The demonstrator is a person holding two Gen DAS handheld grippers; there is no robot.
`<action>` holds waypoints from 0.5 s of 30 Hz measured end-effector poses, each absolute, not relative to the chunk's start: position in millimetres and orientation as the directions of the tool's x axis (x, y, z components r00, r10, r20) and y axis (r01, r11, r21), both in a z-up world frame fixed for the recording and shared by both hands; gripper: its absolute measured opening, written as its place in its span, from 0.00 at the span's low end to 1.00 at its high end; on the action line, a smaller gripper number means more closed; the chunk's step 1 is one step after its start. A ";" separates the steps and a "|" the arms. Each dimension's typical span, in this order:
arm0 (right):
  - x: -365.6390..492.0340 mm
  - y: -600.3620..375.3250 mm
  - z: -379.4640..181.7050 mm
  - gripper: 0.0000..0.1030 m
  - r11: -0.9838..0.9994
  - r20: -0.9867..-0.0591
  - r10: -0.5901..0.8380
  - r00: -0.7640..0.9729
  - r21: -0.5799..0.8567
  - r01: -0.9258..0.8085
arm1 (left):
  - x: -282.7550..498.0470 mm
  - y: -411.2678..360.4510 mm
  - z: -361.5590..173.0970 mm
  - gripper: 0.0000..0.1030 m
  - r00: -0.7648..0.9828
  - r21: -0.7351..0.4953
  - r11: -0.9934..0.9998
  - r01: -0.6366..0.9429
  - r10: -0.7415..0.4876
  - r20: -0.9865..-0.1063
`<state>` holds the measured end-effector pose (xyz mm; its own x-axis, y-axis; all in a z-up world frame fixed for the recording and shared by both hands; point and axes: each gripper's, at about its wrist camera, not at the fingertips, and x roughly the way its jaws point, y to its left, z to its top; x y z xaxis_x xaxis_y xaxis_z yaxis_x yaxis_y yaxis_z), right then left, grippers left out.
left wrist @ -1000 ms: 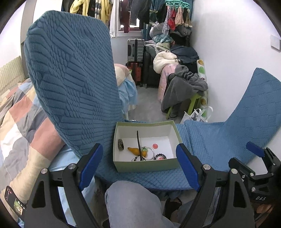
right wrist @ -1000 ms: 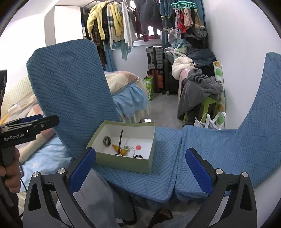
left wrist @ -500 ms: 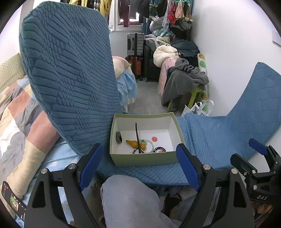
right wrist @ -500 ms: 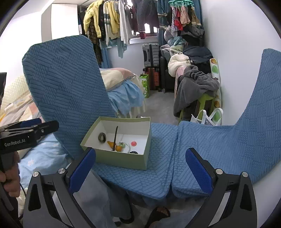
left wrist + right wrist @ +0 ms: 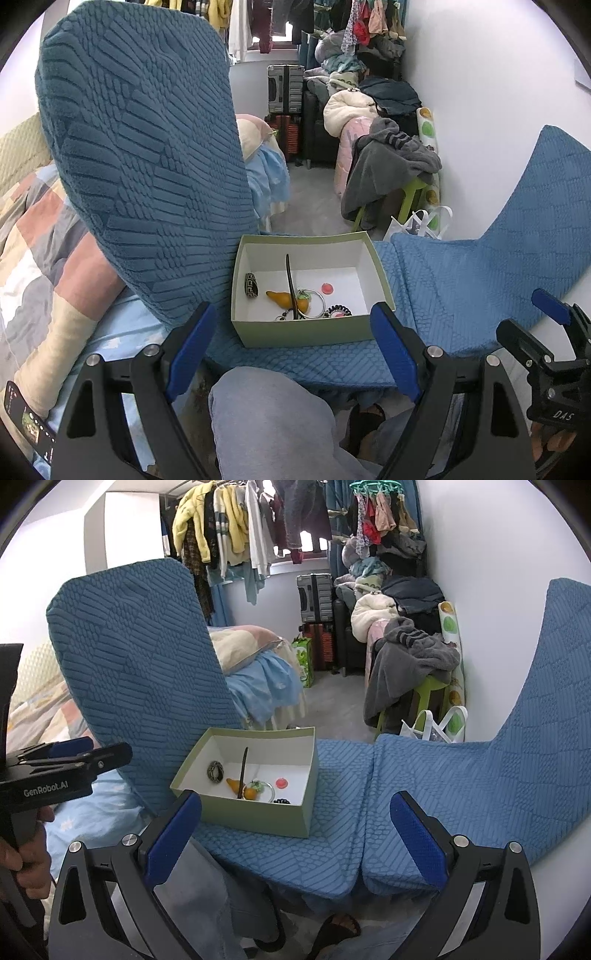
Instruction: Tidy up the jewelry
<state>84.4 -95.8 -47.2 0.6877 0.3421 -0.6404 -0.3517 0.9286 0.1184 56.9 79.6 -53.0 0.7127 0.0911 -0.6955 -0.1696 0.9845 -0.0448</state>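
Note:
A pale green box (image 5: 306, 334) (image 5: 258, 821) stands on a blue seat cushion (image 5: 436, 280) (image 5: 343, 775). Inside lie a black stick (image 5: 291, 284) (image 5: 242, 771), an orange piece (image 5: 282, 298) (image 5: 236, 784), a patterned ring (image 5: 251, 289) (image 5: 215, 771), a metal hoop (image 5: 314, 303), a pink bead (image 5: 327, 287) (image 5: 281, 782) and a dark beaded piece (image 5: 338, 312) (image 5: 282, 801). My left gripper (image 5: 291, 350) is open and empty, just in front of the box. My right gripper (image 5: 293, 843) is open and empty, in front of the cushion, right of the box.
A tall blue seat back (image 5: 147, 166) (image 5: 136, 672) rises left of the box, another (image 5: 546, 701) at right. A bed with a patchwork quilt (image 5: 33, 236) lies left. A stool piled with grey clothes (image 5: 388, 173), suitcases (image 5: 286, 88) and hanging clothes (image 5: 240, 531) fill the far room. My knee (image 5: 273, 424) is below.
Both grippers have drifted slightly; the box sits a little lower and closer in both views. Both stay open and empty. Nothing in the box has moved.

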 end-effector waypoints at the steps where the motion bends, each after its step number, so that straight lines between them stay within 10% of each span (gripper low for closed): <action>1: 85.0 -95.8 -47.1 0.99 0.929 -0.641 0.341 0.688 0.116 -0.352 | 57.2 79.4 -53.1 0.83 0.712 -0.046 0.985 -0.169 0.089 -0.696; 15: 85.1 -100.2 -50.1 0.99 0.934 -0.643 0.320 0.696 0.093 -0.344 | 57.9 74.1 -56.3 0.83 0.705 -0.050 0.984 -0.171 0.087 -0.704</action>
